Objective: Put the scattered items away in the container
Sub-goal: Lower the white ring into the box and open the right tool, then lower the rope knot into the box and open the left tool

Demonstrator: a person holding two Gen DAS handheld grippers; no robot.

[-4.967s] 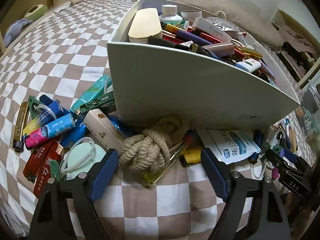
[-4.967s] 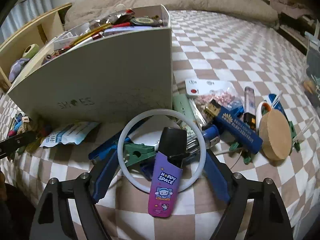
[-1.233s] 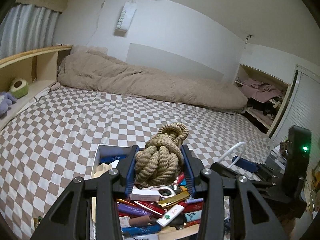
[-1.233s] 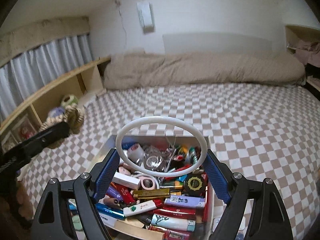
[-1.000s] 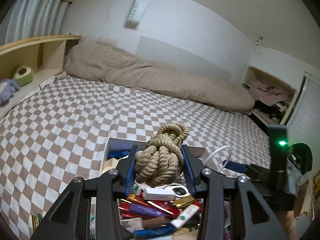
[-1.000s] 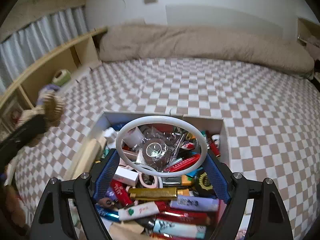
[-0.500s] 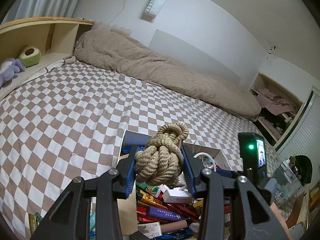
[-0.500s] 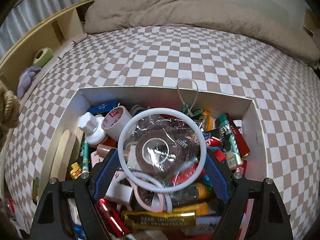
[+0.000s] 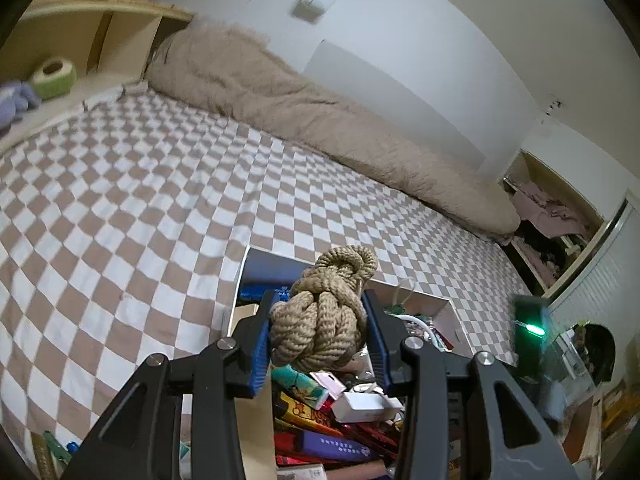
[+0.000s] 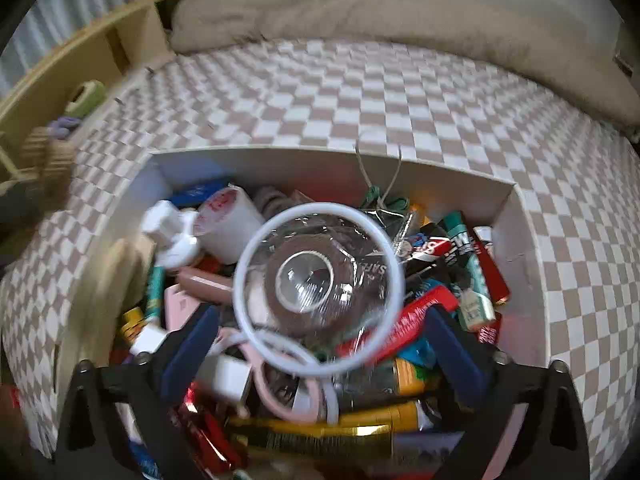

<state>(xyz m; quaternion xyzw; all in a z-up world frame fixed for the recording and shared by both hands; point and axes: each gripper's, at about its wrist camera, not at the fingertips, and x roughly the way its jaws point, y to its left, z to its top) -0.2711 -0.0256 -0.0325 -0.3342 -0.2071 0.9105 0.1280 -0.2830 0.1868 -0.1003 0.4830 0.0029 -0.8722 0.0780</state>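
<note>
The left hand-held gripper (image 9: 319,334) has its blue pads pressed against both sides of a knotted rope ball (image 9: 320,320), clamped partway closed and held above the near-left part of the container (image 9: 440,302). The right hand-held gripper (image 10: 320,344) is spread wide; the white ring (image 10: 318,294) sits between its fingers, but blur hides whether the pads touch it, so I cannot tell if it is gripped or loose. The ring hangs over the middle of the container (image 10: 524,240), above a brown tape roll in clear wrap (image 10: 306,280). The white box is packed with lighters, tubes, a white bottle (image 10: 172,232) and a roll of white tape (image 10: 228,224) toward its left wall; goods reach almost to the rim, leaving little free room inside. Its far wall and right wall stand bare above the contents. Beyond the box, the checked bed cover (image 9: 140,200) runs flat to a beige duvet (image 9: 320,112) along the far edge. A wooden shelf (image 10: 72,68) borders the bed's left side.
</note>
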